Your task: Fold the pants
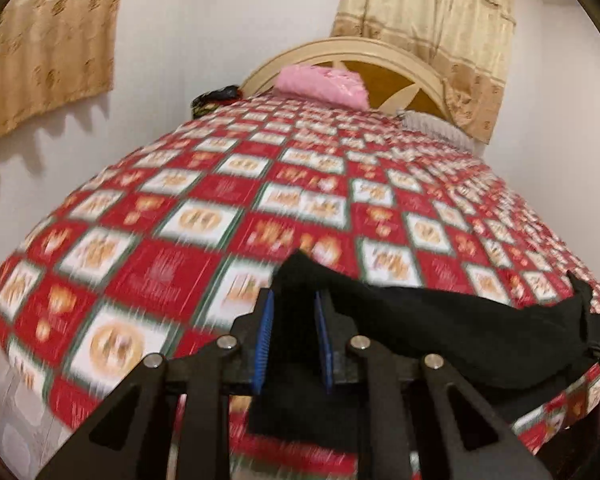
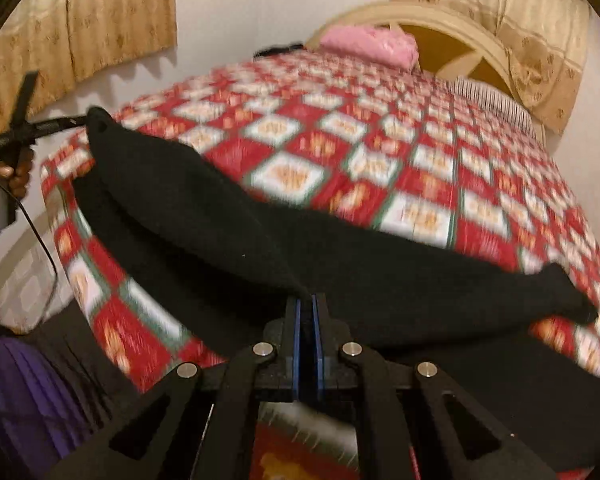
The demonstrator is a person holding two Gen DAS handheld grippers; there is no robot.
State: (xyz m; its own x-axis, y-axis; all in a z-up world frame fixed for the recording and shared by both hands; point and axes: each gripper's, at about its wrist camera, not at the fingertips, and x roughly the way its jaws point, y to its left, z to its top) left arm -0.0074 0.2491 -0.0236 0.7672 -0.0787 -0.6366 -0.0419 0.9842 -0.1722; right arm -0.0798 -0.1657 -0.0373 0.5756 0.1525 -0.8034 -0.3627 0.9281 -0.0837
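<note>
The black pants [image 2: 228,240] hang stretched between my two grippers above the near edge of the bed [image 2: 380,148]. My left gripper [image 1: 294,300] is shut on one end of the black pants [image 1: 440,320], with cloth bunched between its blue pads [image 1: 263,344]. My right gripper [image 2: 307,304] is shut tight on the pants' edge. In the right wrist view the left gripper [image 2: 90,118] shows at far left, pinching the pants' other corner. In the left wrist view the right gripper [image 1: 596,344] shows at the right edge.
The bed has a red, white and green checked cover [image 1: 260,200]. A pink folded cloth [image 1: 324,84] and a dark item [image 1: 216,98] lie near the cream headboard [image 1: 380,52]. A striped pillow [image 2: 496,100] sits at the far right. Curtains hang on the wall.
</note>
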